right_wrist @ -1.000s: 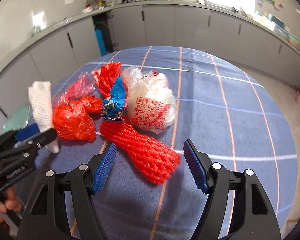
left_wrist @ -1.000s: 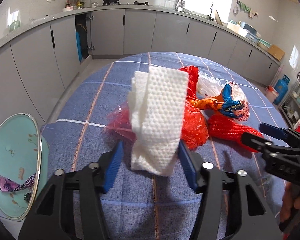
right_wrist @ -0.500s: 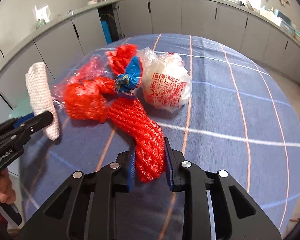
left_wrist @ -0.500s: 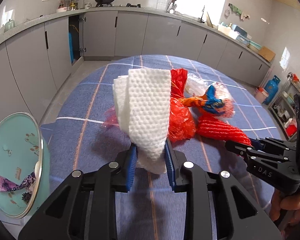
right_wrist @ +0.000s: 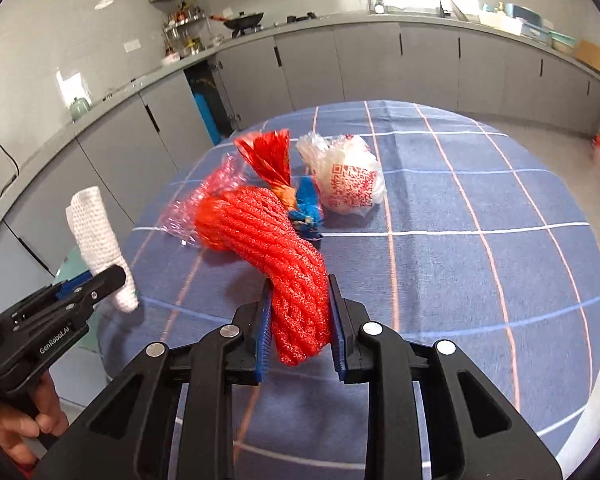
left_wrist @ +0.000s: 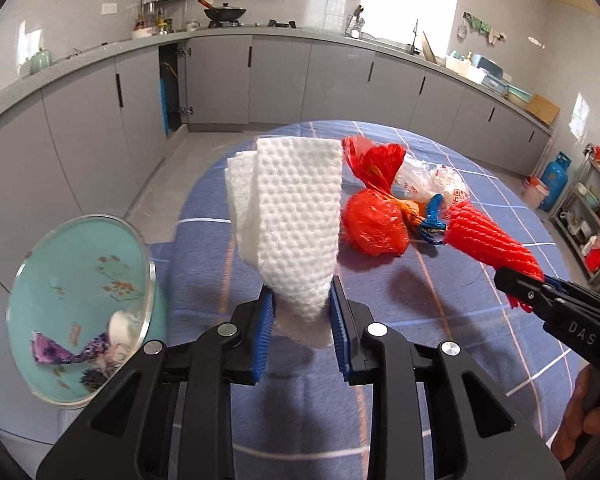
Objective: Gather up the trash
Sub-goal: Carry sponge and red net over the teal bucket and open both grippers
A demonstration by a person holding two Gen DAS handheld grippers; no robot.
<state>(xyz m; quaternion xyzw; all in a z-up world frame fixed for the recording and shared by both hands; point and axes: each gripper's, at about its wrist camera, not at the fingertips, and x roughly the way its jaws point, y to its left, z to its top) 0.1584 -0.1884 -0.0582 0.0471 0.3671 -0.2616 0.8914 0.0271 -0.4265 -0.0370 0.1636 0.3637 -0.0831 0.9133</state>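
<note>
Grey kitchen cabinets (left_wrist: 280, 80) ring a blue checked table (right_wrist: 480, 264), where three pieces of trash lie far of both grippers: red bag (left_wrist: 374, 222), blue wrapper (right_wrist: 308, 204), white bag (right_wrist: 350, 184). Left gripper (left_wrist: 302, 334) clamps one white paper towel (left_wrist: 296, 220) near a teal bin (left_wrist: 80, 280) at left; right gripper (right_wrist: 298, 330) clamps one red foam net (right_wrist: 280, 248)

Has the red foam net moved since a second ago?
Yes. The red foam net left the tablecloth, now clamped in the right hand-held gripper, nearer the camera.
</note>
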